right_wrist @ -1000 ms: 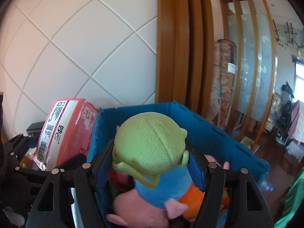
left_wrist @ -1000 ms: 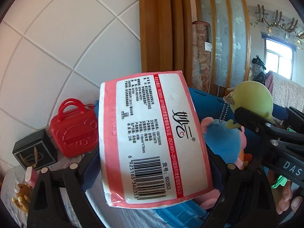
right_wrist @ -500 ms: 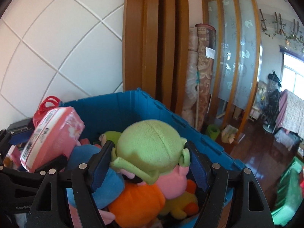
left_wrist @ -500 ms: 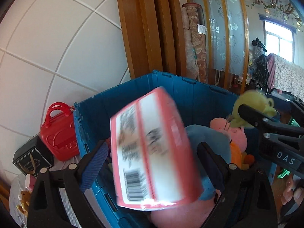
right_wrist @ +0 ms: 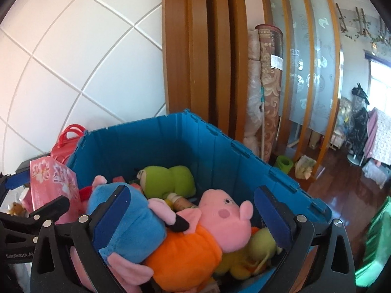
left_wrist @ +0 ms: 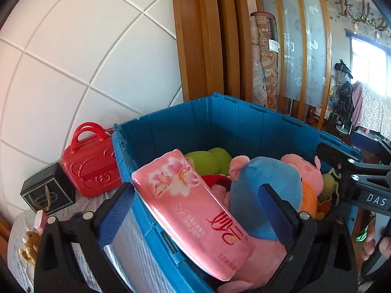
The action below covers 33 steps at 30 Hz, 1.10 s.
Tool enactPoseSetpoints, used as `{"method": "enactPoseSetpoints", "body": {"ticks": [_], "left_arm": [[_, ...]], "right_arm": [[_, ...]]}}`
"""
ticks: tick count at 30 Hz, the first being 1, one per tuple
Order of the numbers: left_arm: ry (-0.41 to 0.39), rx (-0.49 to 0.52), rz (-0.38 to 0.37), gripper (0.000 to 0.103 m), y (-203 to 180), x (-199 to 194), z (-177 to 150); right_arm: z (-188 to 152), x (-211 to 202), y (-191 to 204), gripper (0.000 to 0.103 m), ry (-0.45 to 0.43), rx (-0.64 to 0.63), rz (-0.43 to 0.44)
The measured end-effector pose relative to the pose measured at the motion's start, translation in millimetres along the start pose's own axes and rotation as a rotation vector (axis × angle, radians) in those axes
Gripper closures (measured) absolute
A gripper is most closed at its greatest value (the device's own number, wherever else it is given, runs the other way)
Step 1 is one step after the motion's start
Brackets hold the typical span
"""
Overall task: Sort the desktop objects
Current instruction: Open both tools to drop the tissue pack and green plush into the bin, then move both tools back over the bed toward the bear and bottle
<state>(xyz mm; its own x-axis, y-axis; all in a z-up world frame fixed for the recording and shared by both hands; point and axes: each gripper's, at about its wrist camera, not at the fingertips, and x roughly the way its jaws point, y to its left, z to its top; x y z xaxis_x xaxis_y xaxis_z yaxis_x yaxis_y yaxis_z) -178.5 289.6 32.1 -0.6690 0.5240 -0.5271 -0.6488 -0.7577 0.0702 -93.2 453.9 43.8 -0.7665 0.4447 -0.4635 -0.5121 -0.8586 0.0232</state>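
A pink tissue pack (left_wrist: 195, 210) lies tilted across the near rim of the blue crate (left_wrist: 215, 100), its flower face up. It sits between the pads of my left gripper (left_wrist: 195, 219), whose jaws are opening, and neither pad presses it. My right gripper (right_wrist: 193, 219) hangs over the crate with its jaws opening and its pads touch nothing. A green-headed plush (right_wrist: 260, 245), blurred, lies in the crate under its right finger. A pig plush in orange (right_wrist: 193, 244) and a blue plush (right_wrist: 127, 217) lie beneath the jaws. The tissue pack (right_wrist: 56, 180) shows at the left.
The crate (right_wrist: 220, 134) also holds a green plush (right_wrist: 168, 178). Left of it on the cloth stand a red toy suitcase (left_wrist: 90, 166), a black box (left_wrist: 47, 191) and a small bear (left_wrist: 29, 244). A white tiled wall and wooden frame rise behind.
The tissue pack left the left jaws, flipped over and landed on the crate's rim. The green-headed plush dropped out of the right jaws into the crate. Both jaws widened.
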Motion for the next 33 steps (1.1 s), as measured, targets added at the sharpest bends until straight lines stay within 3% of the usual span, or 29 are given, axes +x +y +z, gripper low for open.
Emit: {"method": "enactPoseSetpoints", "body": {"ticks": [7, 11, 15, 26, 33], "left_arm": [[-0.01, -0.071, 0.078, 0.001, 57.1, -28.9, -21.4], [0.015, -0.139, 0.161, 0.001, 111.4, -44.3, -44.2], [0.048, -0.228, 0.241, 0.001, 173.7, -59.6, -72.7], [0.157, -0.492, 0.445, 0.001, 344.2, -98.5, -170.3], [0.236, -0.658, 0.563, 0.001, 440.7, -107.5, -236.1]], "right_arm": [[4.8, -26.9, 54.2, 0.0, -0.041, -0.06, 0.106], [7.3, -41.6, 105.4, 0.0, -0.062, -0.124, 0.176], [6.7, -56.3, 166.0, 0.0, -0.074, -0.193, 0.3], [-26.2, -20.7, 353.4, 0.0, 0.086, -0.357, 0.549], [-69.0, 11.4, 470.3, 0.0, 0.21, -0.461, 0.682]]}}
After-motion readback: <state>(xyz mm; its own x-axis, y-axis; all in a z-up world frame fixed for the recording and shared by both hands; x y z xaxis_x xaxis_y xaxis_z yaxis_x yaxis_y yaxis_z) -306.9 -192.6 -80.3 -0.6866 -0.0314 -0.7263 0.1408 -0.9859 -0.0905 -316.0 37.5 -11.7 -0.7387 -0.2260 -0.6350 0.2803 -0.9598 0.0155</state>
